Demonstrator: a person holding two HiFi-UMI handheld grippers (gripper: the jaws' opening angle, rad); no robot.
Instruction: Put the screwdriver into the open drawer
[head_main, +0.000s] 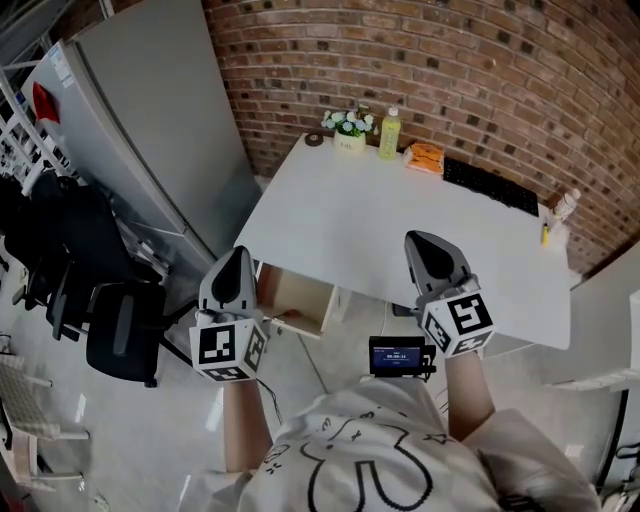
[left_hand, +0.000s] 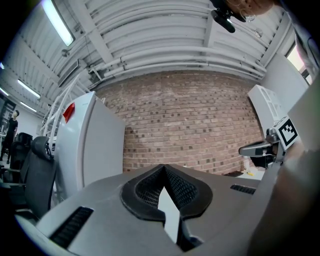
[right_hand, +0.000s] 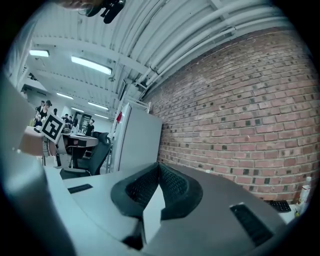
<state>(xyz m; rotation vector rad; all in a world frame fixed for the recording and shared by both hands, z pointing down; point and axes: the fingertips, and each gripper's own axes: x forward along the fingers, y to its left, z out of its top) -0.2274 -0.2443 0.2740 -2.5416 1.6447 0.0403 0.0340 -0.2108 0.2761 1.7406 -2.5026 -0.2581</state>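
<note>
Both grippers level, jaws pressed together on nothing.
The left gripper (head_main: 238, 258) and right gripper (head_main: 421, 243) hang before the white table (head_main: 400, 220). The screwdriver (head_main: 545, 234) lies at its three o'clock edge, the open drawer (head_main: 296, 300) at eight.

drawer (head_main: 300, 303) half hidden under table (head_main: 400, 220) edge; small yellow obj (head_main: 545, 235) by bottle (head_main: 566, 205) too tiny to id.

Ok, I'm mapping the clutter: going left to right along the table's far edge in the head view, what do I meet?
dark ring → flower pot → green bottle → orange packet → black keyboard → white bottle
</note>
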